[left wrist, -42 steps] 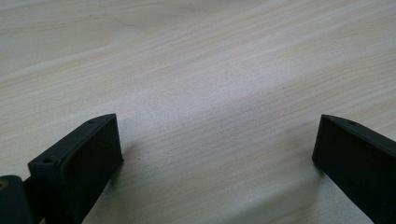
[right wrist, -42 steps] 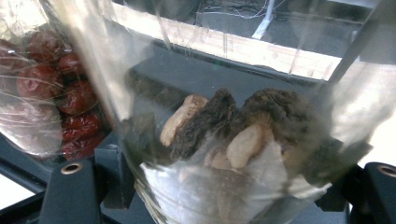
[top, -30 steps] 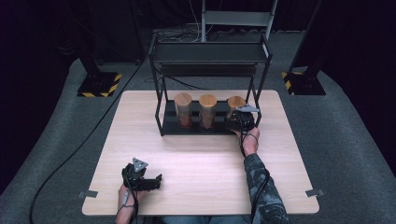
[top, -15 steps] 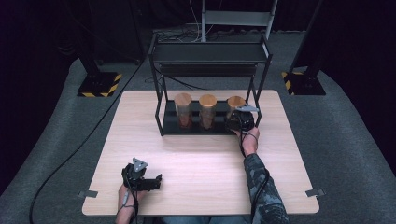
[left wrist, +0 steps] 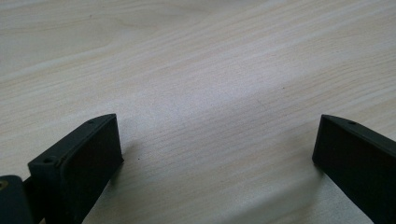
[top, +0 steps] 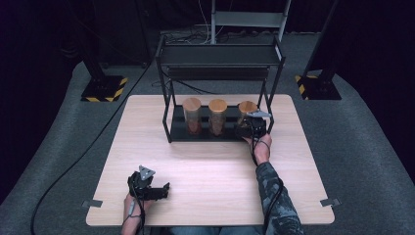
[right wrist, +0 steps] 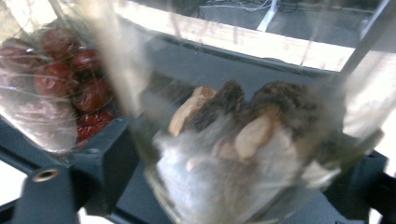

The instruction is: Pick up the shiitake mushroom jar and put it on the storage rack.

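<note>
High view: against the earlier frame nothing is seen displaced; the right gripper point(top: 250, 128) is kept at the rightmost jar point(top: 246, 111) on the rack's point(top: 169, 112) lower shelf, hemmed by the right post, while bare table point(top: 210, 171) lies open around the left gripper point(top: 155, 190). Left gripper view: the jaws are held wide apart over bare wood, nothing between them. Right gripper view: the jaws, just opened, are set either side of the glass jar of dried mushrooms point(right wrist: 243, 116), whether pressing cannot be told; red dried fruit point(right wrist: 74, 79) is held in the neighbouring jar point(right wrist: 42, 121).
</note>
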Tool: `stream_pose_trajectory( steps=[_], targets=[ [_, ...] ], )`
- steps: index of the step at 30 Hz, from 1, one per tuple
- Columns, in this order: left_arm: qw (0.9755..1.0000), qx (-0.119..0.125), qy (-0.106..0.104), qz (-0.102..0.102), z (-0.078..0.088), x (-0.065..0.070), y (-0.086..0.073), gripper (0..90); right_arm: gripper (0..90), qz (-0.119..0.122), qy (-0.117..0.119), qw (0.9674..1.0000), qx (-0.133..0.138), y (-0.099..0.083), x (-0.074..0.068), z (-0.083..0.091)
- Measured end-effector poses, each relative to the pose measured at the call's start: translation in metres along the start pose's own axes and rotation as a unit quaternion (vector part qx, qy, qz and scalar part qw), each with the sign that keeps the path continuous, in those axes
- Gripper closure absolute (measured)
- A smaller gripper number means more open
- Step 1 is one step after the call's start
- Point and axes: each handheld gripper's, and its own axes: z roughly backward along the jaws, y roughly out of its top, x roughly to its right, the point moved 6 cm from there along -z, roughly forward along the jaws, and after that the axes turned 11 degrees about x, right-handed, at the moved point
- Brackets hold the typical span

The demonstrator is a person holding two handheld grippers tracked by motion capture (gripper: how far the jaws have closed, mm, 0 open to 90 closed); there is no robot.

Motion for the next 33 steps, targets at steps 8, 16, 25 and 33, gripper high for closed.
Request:
stream_pose_trajectory(
  steps=[8,16,25,33],
  targets=[
    [1.0,0.0,0.0,0.0,0.0,0.0,0.0,0.7,3.4,0.006,-0.018,0.9995,-0.027,-0.004,-0.009,0.012],
    [1.0,0.0,0.0,0.0,0.0,0.0,0.0,0.7,2.0,0.009,-0.008,0.9992,-0.038,-0.013,-0.017,0.029],
    [1.0,0.0,0.001,0.0,0.0,0.0,0.0,0.7,0.4,0.01,0.016,0.9982,-0.056,-0.036,-0.026,0.071],
    [1.0,0.0,0.001,0.001,0.0,0.0,0.0,0.7,0.0,0.0,0.031,0.9973,-0.066,-0.062,-0.027,0.11]
  ],
)
